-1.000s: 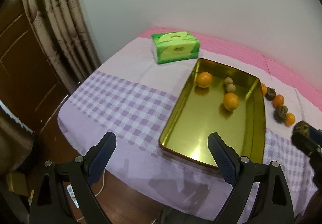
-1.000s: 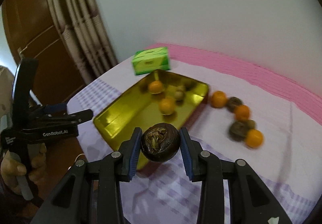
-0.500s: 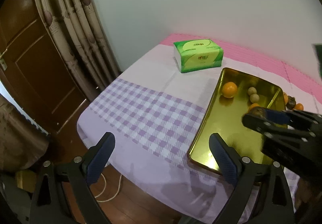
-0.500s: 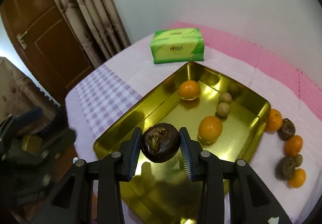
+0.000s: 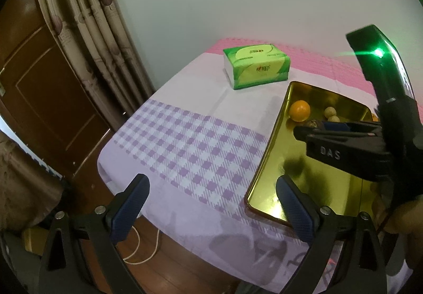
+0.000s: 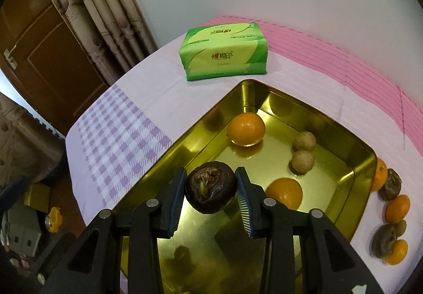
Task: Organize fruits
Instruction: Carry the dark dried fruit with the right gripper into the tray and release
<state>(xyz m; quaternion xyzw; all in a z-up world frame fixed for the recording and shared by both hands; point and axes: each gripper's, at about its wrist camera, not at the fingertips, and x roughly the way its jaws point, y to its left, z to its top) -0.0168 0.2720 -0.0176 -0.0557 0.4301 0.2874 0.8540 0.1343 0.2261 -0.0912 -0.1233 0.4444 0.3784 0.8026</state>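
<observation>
My right gripper [image 6: 210, 189] is shut on a dark brown round fruit [image 6: 210, 190] and hangs over the near left part of the gold metal tray [image 6: 169, 154]. Inside the tray lie two oranges [image 6: 246, 129] and two small tan fruits [image 6: 302, 160]. More oranges [image 6: 397, 208] and dark fruits [image 6: 391, 184] lie in a row on the cloth right of the tray. My left gripper [image 5: 211, 208] stands open near the table's front edge, left of the tray [image 5: 267, 162], with nothing between its fingers. The right gripper [image 5: 312, 127] also shows in the left wrist view, over the tray.
A green tissue pack [image 6: 224, 55] lies behind the tray near the wall. The table has a purple checked cloth [image 5: 185, 146] with a pink strip at the back. A curtain [image 5: 87, 29] and a brown door [image 5: 39, 98] stand to the left; the table edge drops to the floor.
My right gripper has carried the dark fruit leftward and down from beside the tray to over it. The left wrist view has shifted to the left, with the tray now at its right edge.
</observation>
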